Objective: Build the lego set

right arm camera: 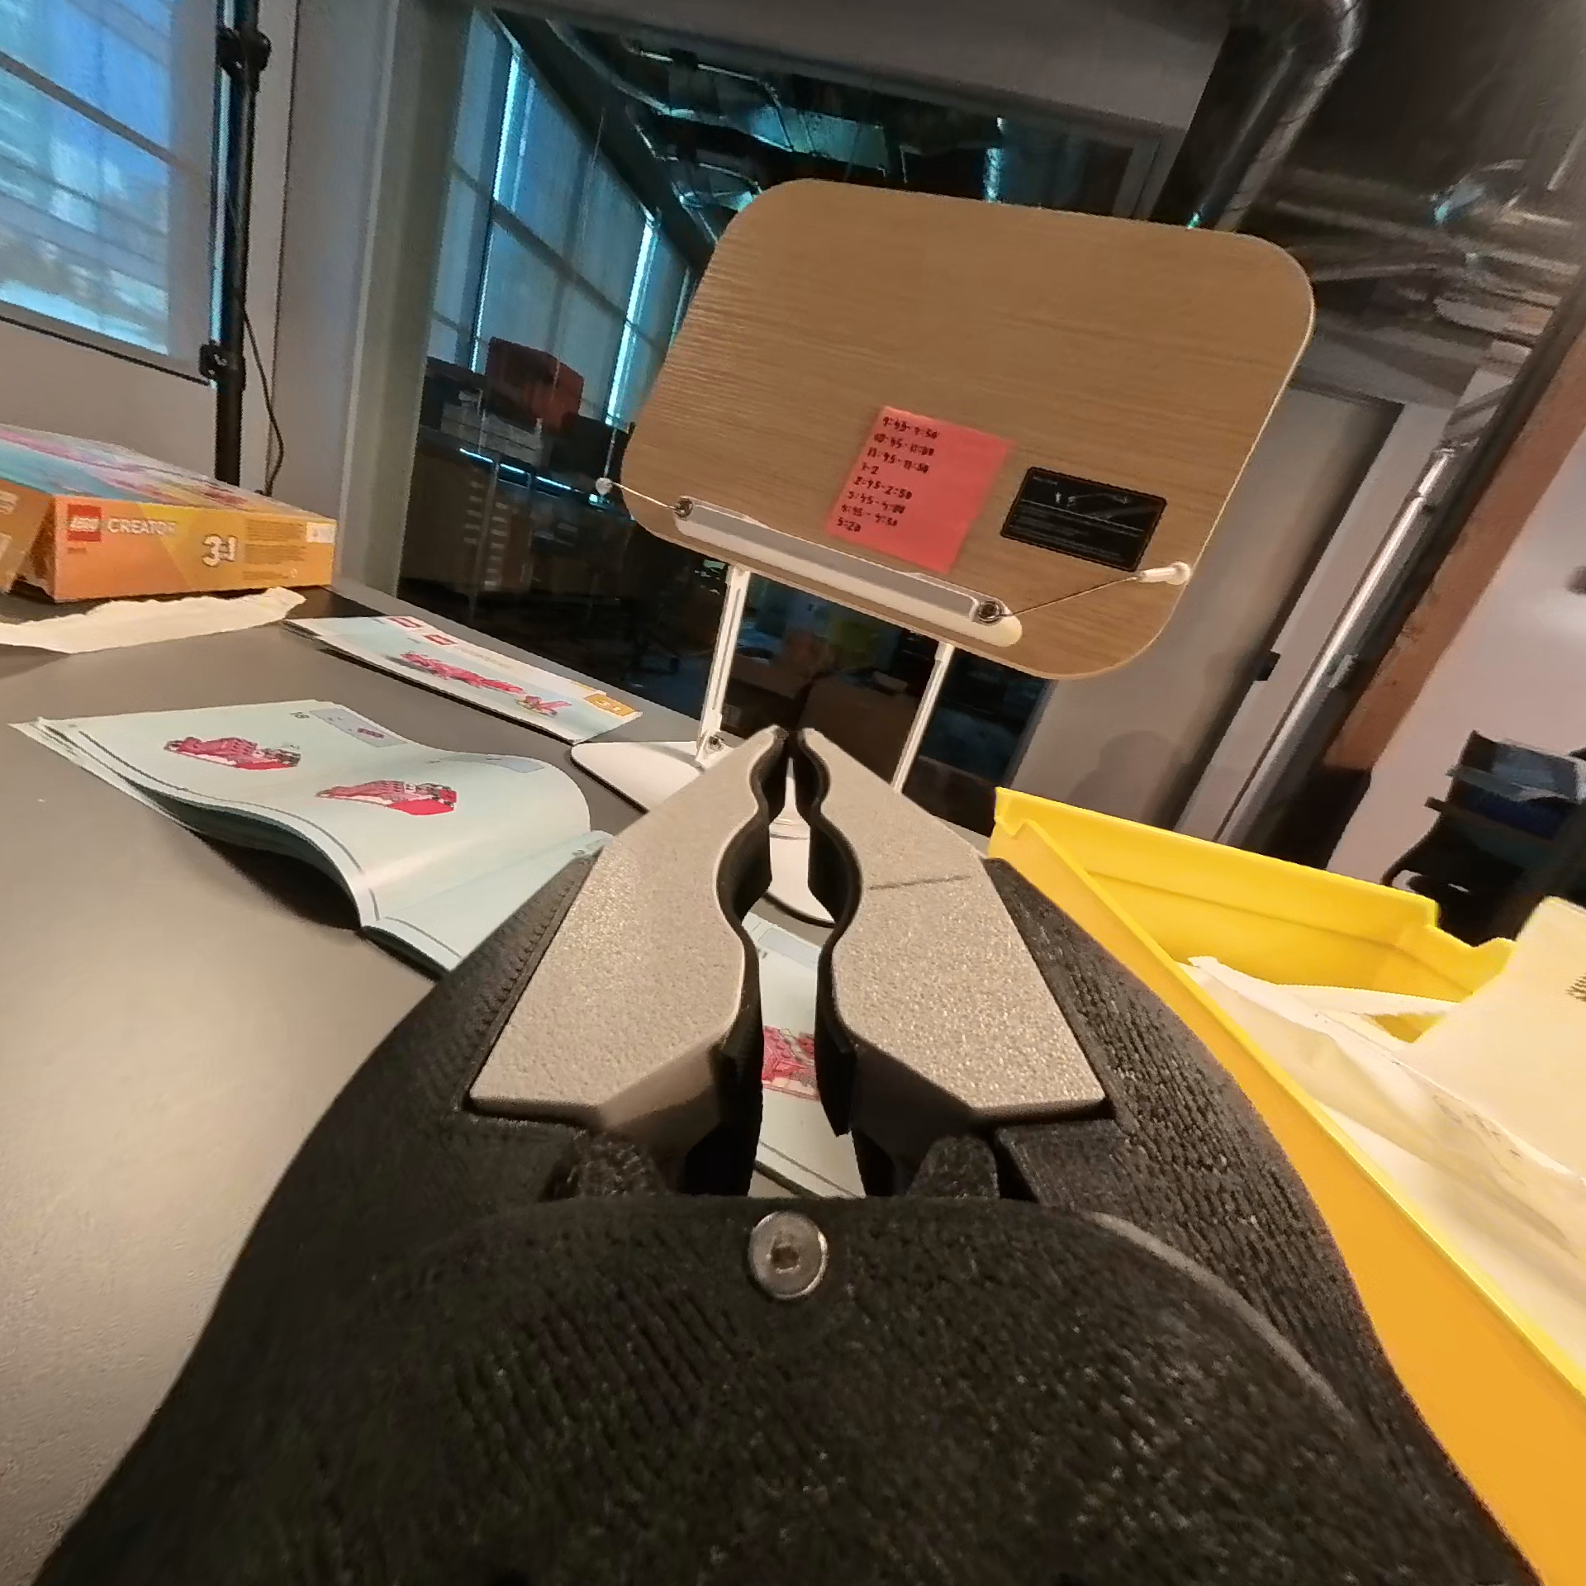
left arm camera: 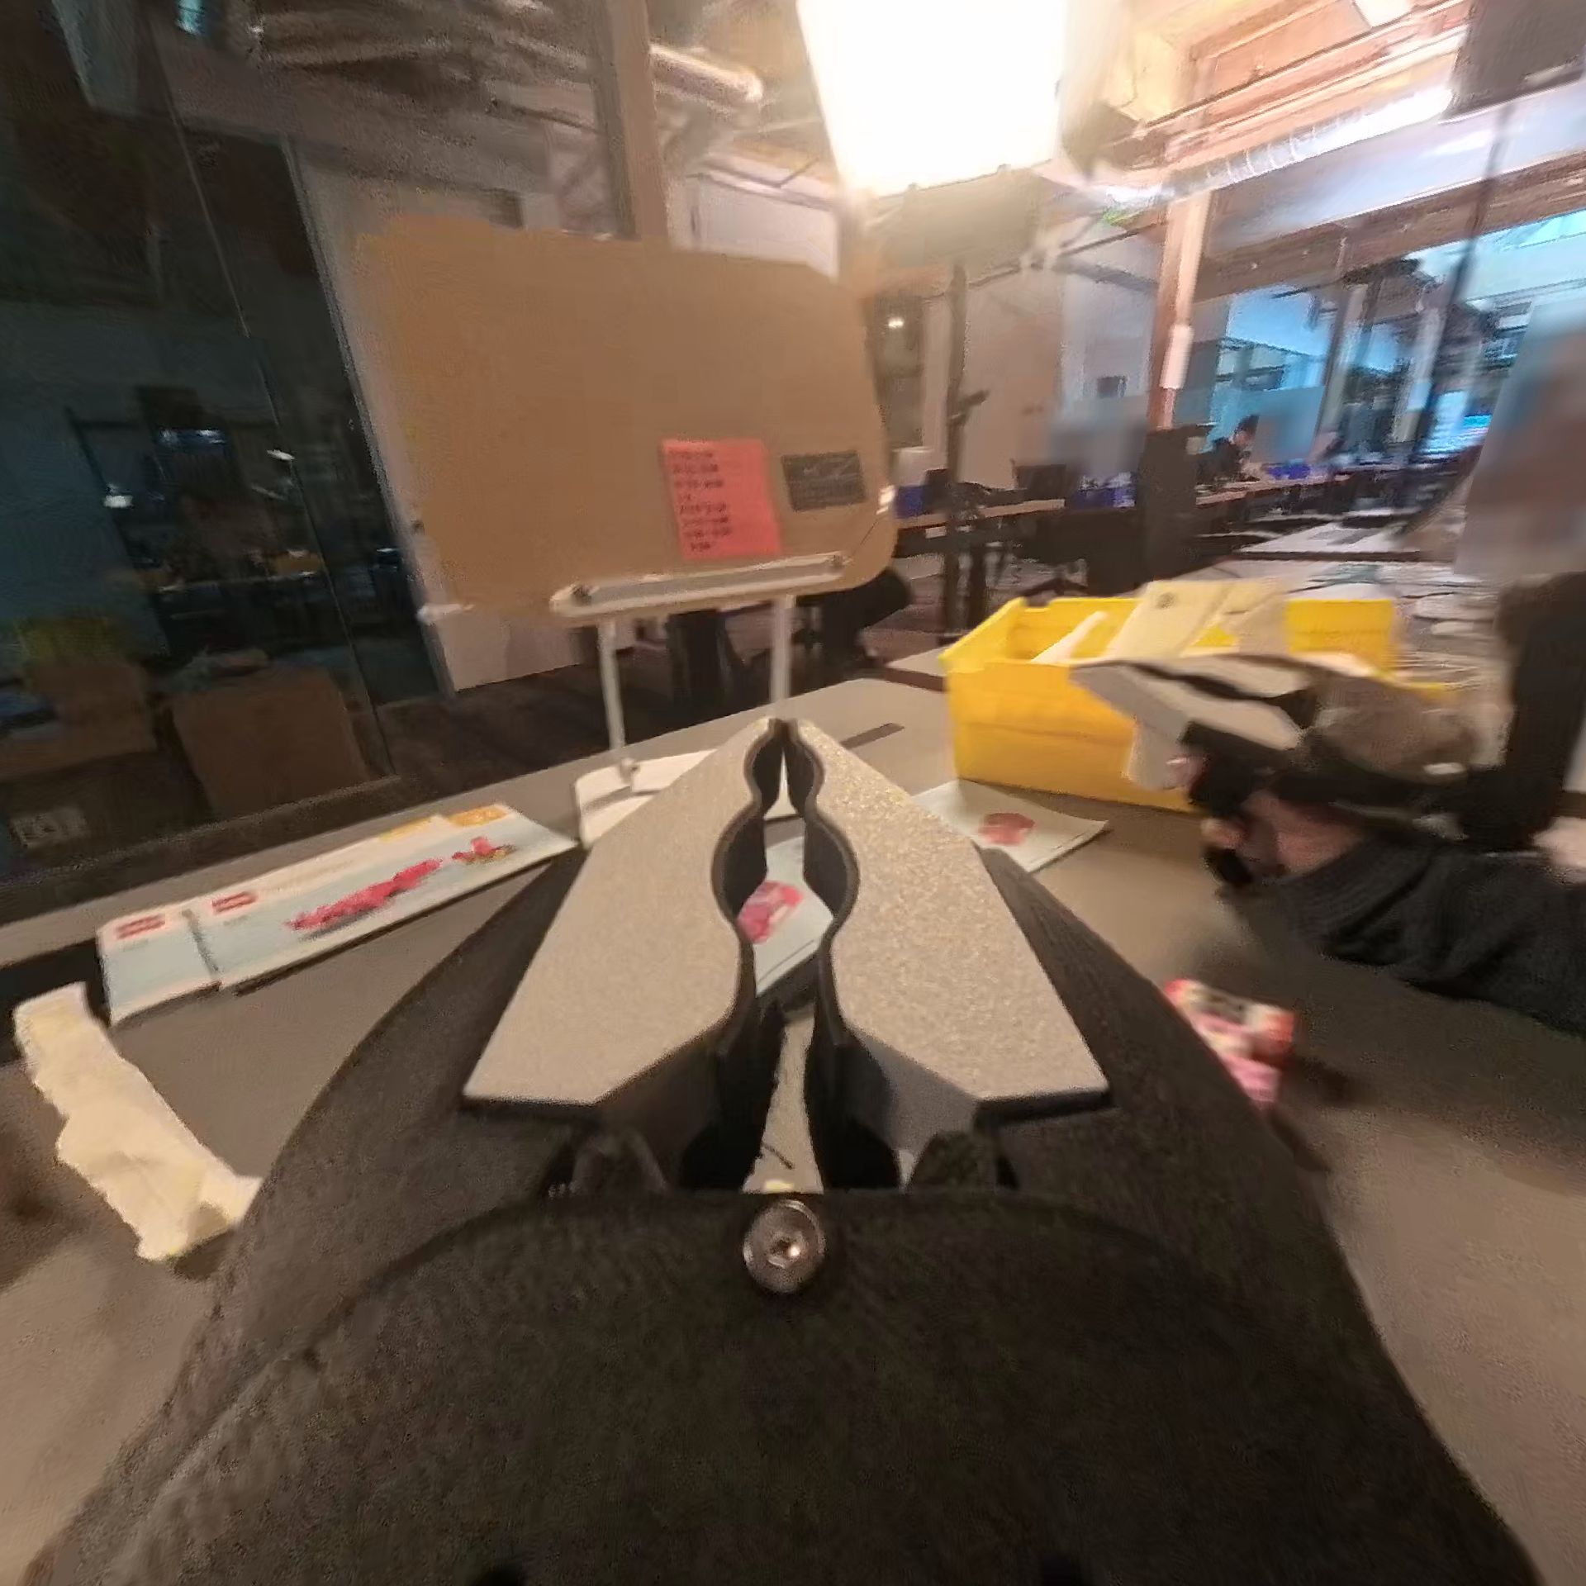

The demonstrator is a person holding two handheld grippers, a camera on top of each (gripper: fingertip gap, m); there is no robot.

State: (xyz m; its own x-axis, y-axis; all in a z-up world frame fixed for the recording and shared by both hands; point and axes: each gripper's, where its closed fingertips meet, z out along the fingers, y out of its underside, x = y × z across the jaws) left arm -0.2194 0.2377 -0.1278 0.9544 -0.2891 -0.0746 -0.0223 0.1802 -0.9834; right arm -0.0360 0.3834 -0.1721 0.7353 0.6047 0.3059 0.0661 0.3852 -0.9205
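Note:
My left gripper [left arm camera: 783,735] is shut with nothing between its pads, above an open instruction booklet [left arm camera: 1004,828] on the grey table [left arm camera: 1416,1201]. A small pink and white brick build [left arm camera: 1236,1026], blurred, lies on the table to its right. My right gripper [right arm camera: 789,740] is shut and bare too, held low over the same open booklet [right arm camera: 343,798]. It also shows in the left wrist view [left arm camera: 1107,687], held by a hand in a dark sleeve in front of the yellow bin [left arm camera: 1030,712]. A second, closed booklet [right arm camera: 481,678] lies farther back.
A wooden book stand [right arm camera: 961,412] on a white base [right arm camera: 635,764] stands at the table's far edge. The yellow bin [right arm camera: 1201,901] with white paper bags [right arm camera: 1373,1116] is at the right. An orange set box [right arm camera: 172,549] and torn white paper [left arm camera: 111,1116] lie at the left. The grippers' ends are close to 25 cm from one another.

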